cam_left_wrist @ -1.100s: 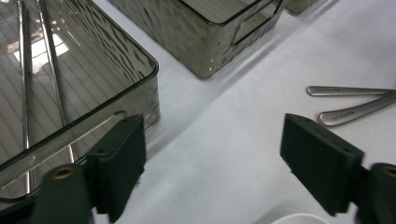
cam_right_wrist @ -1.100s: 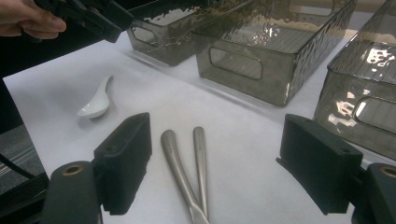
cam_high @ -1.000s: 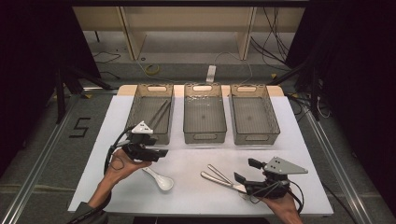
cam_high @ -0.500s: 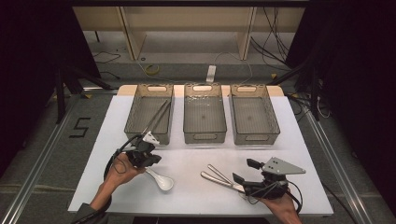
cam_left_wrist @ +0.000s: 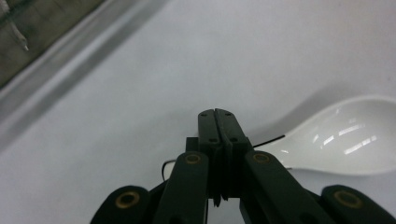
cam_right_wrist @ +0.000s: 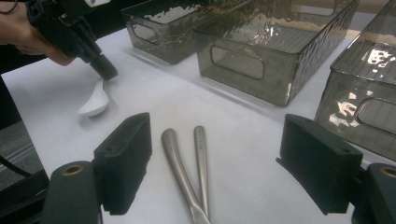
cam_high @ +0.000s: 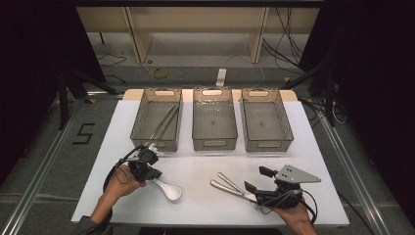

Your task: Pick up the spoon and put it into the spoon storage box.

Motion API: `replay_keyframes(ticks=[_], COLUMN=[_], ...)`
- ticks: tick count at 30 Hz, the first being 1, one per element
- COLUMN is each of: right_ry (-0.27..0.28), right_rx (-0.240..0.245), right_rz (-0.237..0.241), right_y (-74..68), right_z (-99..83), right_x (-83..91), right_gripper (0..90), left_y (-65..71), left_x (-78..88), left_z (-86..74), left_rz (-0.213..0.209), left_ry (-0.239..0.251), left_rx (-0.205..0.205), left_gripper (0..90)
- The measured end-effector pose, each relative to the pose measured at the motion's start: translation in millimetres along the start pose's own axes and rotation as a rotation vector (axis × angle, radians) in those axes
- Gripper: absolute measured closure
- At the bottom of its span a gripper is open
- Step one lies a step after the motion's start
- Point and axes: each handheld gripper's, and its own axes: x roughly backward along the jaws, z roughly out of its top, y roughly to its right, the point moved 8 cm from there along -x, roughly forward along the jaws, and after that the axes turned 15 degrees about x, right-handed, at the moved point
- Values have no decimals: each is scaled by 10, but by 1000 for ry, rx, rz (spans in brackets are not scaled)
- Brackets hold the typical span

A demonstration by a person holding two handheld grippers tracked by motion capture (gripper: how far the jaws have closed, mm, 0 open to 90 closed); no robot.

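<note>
Spoon (cam_high: 168, 189): white, lying on my table (cam_high: 205, 205) at front left, handle under the left gripper.
Table: three grey bins (cam_high: 214, 122) stand along its far edge.
Left gripper (cam_high: 149, 174): I see its jaws pressed together at the spoon's handle; whether they pinch it I cannot tell.
Right gripper (cam_right_wrist: 212, 172): jaws spread wide, steel tongs (cam_right_wrist: 187, 172) lying between them, untouched.

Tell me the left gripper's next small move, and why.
Probably lift straight up a little. The left gripper has just closed, jaws together at the handle of the white spoon, which lies flat on the table; a lift tests the grip.
</note>
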Motion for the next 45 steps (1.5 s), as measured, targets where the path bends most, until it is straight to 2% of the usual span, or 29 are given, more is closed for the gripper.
replay_keyframes(ticks=[4,14,19,22,24,27,29,30,33,35,36,39,45], right_ry=[-1,-2,-3,-3,-4,-4,-4,-5,-6,-6,-6,-3,-5], right_rx=[0,2,3,5,4,3,3,3,5,2,2,2,4], right_rz=[1,-2,-2,0,-1,-2,-1,-1,1,1,1,-1,0], right_y=[-4,-1,1,-2,-2,1,-1,0,-3,-3,-2,-1,-1], right_z=[1,0,-1,0,-1,-1,-2,-3,-3,-3,-4,-1,-3], right_x=[0,-1,0,-2,-1,0,0,-1,-6,-4,-3,0,0], right_gripper=[259,259,259,259,259,259,259,259,258,258,258,258,258], left_y=[-14,103,149,139,158,221,279,295,335,353,359,356,345], left_x=[37,71,95,141,199,272,290,289,251,219,208,177,122], left_z=[-99,-385,-426,-380,-330,-294,-299,-305,-331,-348,-354,-374,-434], left_rz=[-2,-32,-45,-37,-44,-64,-80,-70,-53,-70,-78,-55,-31], left_ry=[-27,-126,-125,-87,-46,-9,-12,-19,-49,-69,-74,-87,-127], left_rx=[21,13,9,9,16,26,16,9,-7,-7,-4,-2,-36], left_gripper=[890,889,888,877,819,618,488,433,335,291,287,310,463])
